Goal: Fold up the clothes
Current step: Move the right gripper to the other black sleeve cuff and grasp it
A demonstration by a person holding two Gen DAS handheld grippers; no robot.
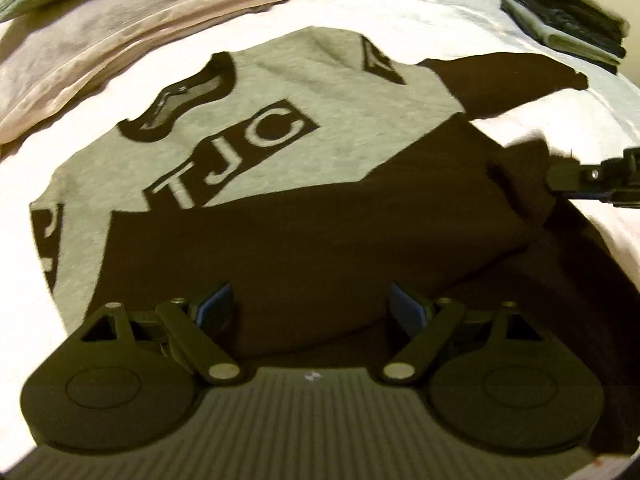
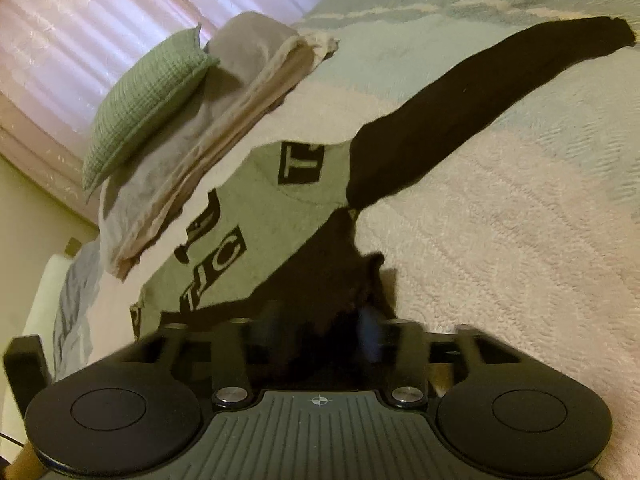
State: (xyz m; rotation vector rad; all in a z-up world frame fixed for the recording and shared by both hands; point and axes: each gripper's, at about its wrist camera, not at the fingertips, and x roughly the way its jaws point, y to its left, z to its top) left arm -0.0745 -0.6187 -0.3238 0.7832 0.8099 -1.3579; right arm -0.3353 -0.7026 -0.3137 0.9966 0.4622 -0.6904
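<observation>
A grey and black shirt (image 1: 256, 96) with "TJC" lettering lies front up on the bedspread (image 1: 420, 4), its collar toward the far left. One black sleeve (image 1: 520, 72) stretches out to the far right. My left gripper (image 1: 310, 304) is open over the black lower part of the shirt, its blue pads (image 1: 216, 300) wide apart with nothing between them. My right gripper (image 1: 556, 178) comes in from the right edge and pinches the shirt's bunched black side. In the right wrist view, blurred black fabric of the shirt (image 2: 248, 208) rises between the right gripper (image 2: 324, 320) fingers.
A green pillow (image 2: 144, 100) lies on folded beige and grey blankets (image 1: 120, 28) at the far left of the bed. At the far right corner is a stack of folded clothes (image 1: 568, 20). Pink curtains (image 2: 100, 8) hang behind the bed.
</observation>
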